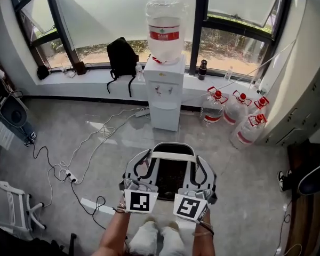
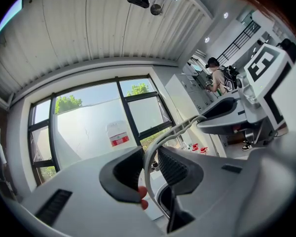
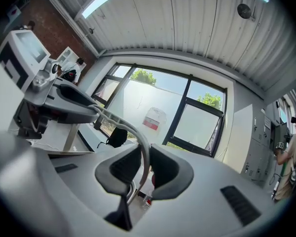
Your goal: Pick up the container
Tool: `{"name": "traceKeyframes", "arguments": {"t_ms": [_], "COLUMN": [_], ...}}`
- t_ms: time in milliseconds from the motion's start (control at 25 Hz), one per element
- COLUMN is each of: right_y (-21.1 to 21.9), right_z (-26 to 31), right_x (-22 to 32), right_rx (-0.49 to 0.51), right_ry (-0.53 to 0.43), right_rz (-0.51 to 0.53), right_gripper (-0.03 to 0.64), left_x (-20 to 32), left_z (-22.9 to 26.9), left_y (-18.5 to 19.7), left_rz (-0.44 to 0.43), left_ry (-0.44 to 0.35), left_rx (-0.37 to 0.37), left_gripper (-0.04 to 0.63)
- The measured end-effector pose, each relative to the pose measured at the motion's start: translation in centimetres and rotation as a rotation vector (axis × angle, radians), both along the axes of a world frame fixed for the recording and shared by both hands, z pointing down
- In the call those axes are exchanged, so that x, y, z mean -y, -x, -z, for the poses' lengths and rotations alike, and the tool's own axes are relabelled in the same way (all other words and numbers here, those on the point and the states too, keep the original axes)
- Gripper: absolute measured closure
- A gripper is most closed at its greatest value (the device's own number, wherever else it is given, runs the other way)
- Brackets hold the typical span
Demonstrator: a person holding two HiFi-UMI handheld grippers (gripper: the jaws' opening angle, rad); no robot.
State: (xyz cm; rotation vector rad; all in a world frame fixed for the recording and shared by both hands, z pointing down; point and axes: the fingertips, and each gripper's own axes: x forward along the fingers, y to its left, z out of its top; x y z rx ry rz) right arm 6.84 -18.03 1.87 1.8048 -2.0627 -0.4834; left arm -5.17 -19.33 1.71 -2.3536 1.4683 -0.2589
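Left gripper [image 2: 149, 169] has its jaws clamped on the thin white rim of the container [image 1: 173, 155], and the right gripper [image 3: 144, 168] pinches that same rim further along. So the container hangs between the two, right at the jaw tips, up off the floor [image 1: 245, 185] in front of the person's legs. Its inside just looks dark from the head view, can't tell if anything's in there.

Straight ahead on the floor stands a white water dispenser [image 1: 164, 89] with a big bottle [image 1: 164, 28] on top. A few spare water jugs [image 1: 234, 111] stand to its right. There's a black backpack [image 1: 121, 57] on the windowsill, plus a power strip [image 1: 96, 206] with cables trailing off to the left. Another person [image 3: 291, 152] stands off by the cabinets.
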Motion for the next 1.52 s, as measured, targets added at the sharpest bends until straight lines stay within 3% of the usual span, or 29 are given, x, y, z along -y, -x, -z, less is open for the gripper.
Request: {"name": "traceKeyframes", "arguments": {"t_ms": [400, 920, 1520], "right_y": [-1.0, -2.0, 1.5], "right_z": [6.6, 10.2, 12.0], "right_x": [-4.1, -9.3, -17.4], "right_rx": [0.004, -0.008, 0.005], "right_ry": [-0.068, -0.121, -0.136], "right_rz": [0.063, 0.081, 0.053], "right_gripper": [0.543, 0.543, 0.541], "left_x": [-4.6, -9.9, -17.5], "left_z": [6.6, 10.3, 12.1], "left_y": [-0.8, -1.8, 1.7], "left_rz": [0.047, 0.066, 0.036], "left_ry": [-0.035, -0.059, -0.077], "left_rx": [-0.011, -0.020, -0.049], "left_gripper": [0.495, 0.495, 0.494]}}
